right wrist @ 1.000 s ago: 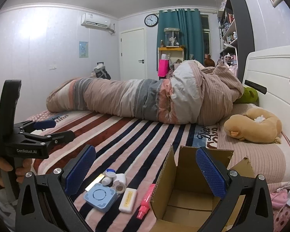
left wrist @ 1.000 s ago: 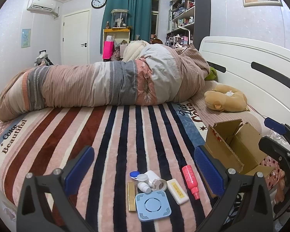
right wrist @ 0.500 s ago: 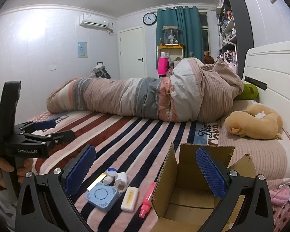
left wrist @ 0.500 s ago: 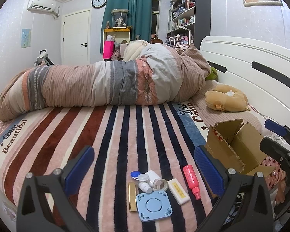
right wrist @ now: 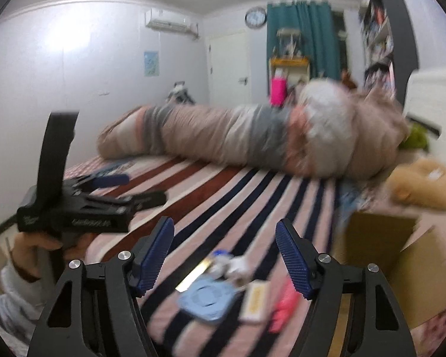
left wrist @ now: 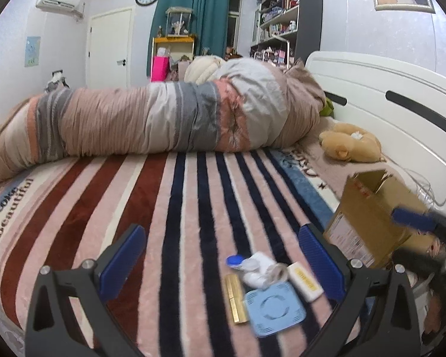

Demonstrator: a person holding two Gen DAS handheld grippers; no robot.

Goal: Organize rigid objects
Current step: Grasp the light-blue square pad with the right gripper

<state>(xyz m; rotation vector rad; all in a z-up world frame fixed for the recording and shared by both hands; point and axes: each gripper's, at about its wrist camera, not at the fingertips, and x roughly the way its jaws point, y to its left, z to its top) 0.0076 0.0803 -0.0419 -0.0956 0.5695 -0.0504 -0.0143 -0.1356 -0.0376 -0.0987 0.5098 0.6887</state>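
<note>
Hovering above the striped blanket, the right gripper has its fingers apart and empty over the small items: blue square case, cream bar, pink bottle. The left gripper is likewise spread. Crowding risks a double grab; the cardboard box at right could tip on soft bedding.

Left claw open, empty; right claw open, empty.
</note>
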